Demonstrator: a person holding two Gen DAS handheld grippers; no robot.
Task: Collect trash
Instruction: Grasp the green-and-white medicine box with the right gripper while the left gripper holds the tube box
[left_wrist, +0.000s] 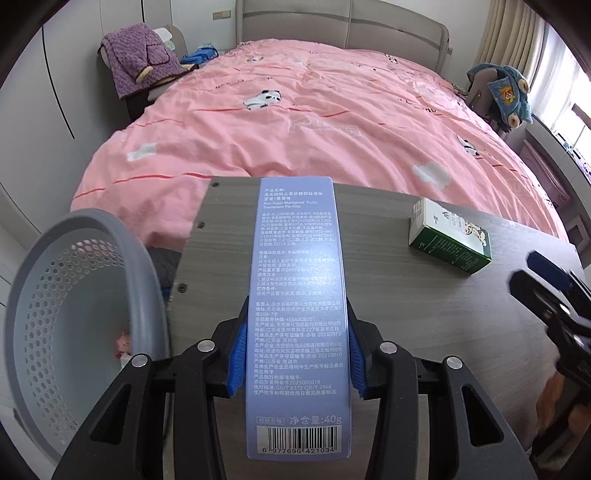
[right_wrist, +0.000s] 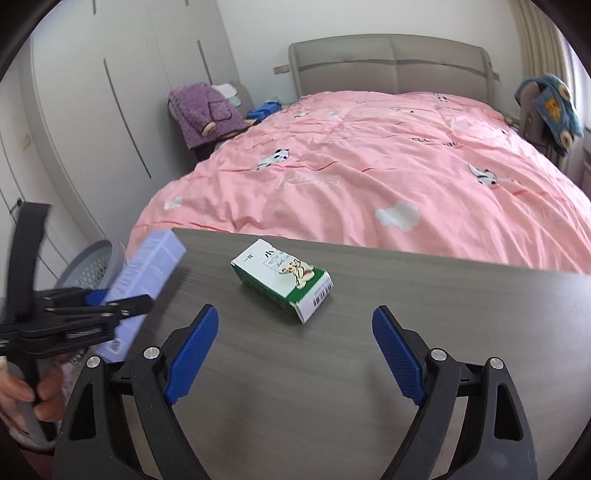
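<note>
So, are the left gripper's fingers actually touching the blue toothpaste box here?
Touching. The left wrist view shows both blue fingers of the left gripper pressed against the sides of the toothpaste box, no gap visible.

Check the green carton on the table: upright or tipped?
Tipped. The green carton lies on its long side on the table, barcode end toward the open right gripper.

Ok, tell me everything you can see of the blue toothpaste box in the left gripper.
The toothpaste box is a long, slim carton of pale lavender-blue card, printed with dense white text, a line reading 40g and a barcode at its near end. It looks intact and closed. The left gripper clamps it by its long sides, blue pads pressing each side, lengthwise along the fingers. Its far end juts out over the grey table, near the grey basket.
</note>
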